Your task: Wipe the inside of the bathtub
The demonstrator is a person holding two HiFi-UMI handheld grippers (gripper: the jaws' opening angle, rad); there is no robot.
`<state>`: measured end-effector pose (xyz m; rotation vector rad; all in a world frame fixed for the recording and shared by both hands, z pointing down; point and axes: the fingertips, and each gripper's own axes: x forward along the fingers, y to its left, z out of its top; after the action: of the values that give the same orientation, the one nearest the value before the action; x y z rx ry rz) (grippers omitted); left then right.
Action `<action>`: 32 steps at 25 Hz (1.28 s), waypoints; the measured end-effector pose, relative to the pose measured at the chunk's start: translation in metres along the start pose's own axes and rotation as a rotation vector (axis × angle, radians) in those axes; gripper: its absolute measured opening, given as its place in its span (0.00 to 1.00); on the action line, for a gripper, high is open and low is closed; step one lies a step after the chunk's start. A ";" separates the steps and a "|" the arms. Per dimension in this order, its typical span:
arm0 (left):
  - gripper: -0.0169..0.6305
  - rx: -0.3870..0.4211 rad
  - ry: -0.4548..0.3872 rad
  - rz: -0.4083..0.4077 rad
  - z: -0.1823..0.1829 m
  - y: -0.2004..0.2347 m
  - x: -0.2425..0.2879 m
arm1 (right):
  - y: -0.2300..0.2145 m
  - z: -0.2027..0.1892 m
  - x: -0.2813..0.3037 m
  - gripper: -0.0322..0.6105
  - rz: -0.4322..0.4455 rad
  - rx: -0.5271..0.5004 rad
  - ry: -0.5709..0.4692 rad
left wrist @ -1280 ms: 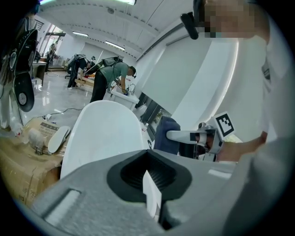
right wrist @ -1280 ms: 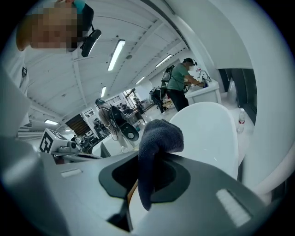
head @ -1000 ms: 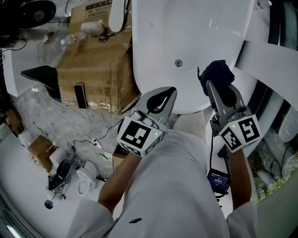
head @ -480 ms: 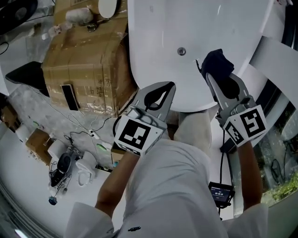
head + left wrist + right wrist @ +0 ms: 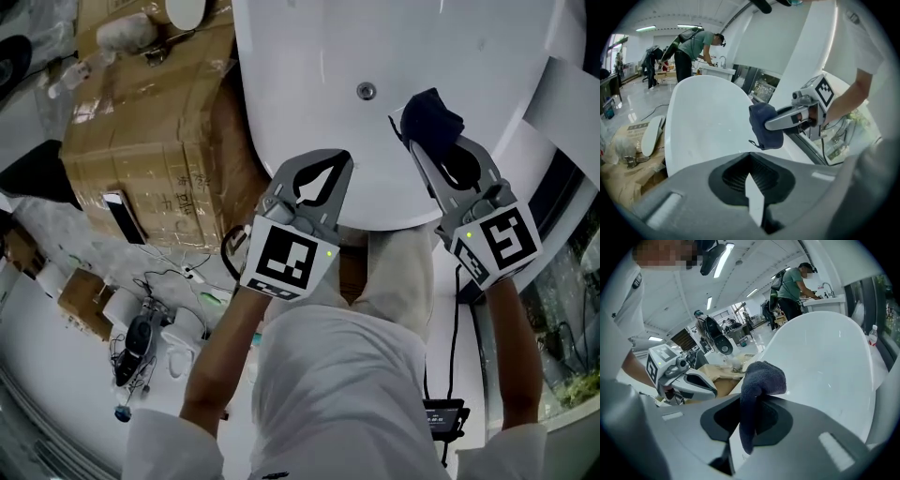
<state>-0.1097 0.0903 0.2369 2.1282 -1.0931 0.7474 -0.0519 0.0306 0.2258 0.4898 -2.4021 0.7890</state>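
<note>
A white bathtub [image 5: 309, 66] fills the top of the head view, with a metal drain [image 5: 366, 91] in its floor. My right gripper [image 5: 419, 141] is shut on a dark blue cloth [image 5: 429, 117], which bunches at the jaw tips over the tub's near right side. The right gripper view shows the cloth [image 5: 757, 385] pinched between the jaws in front of the bathtub [image 5: 825, 366]. My left gripper [image 5: 326, 169] is shut on nothing and hovers above the tub's near rim. In the left gripper view the cloth [image 5: 765, 124] and my right gripper [image 5: 761, 127] hang over the tub [image 5: 705, 122].
A large cardboard box [image 5: 150, 122] wrapped in plastic stands against the tub's left side. Cables and small devices [image 5: 141, 328] litter the floor at the lower left. A dark window frame [image 5: 562, 197] runs along the right. A person in a green shirt [image 5: 696, 44] works at a far sink.
The head view has shifted, so the tub sits further left and higher. Both grippers have edged up toward the tub, the right one still carrying the cloth.
</note>
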 end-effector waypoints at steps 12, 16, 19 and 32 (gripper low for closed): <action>0.02 0.017 0.048 0.046 -0.050 0.039 0.051 | -0.038 -0.075 0.062 0.13 -0.080 0.030 0.009; 0.02 -0.039 0.042 0.049 -0.061 0.047 0.070 | -0.052 -0.098 0.085 0.13 -0.092 0.030 0.055; 0.02 -0.029 0.061 0.044 -0.073 0.050 0.088 | -0.067 -0.116 0.105 0.13 -0.122 0.027 0.088; 0.02 -0.001 0.105 -0.023 -0.067 0.024 0.138 | -0.095 -0.165 0.094 0.13 -0.186 0.017 0.145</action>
<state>-0.0744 0.0607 0.3851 2.0719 -1.0123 0.8377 -0.0133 0.0470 0.4333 0.6313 -2.1823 0.7369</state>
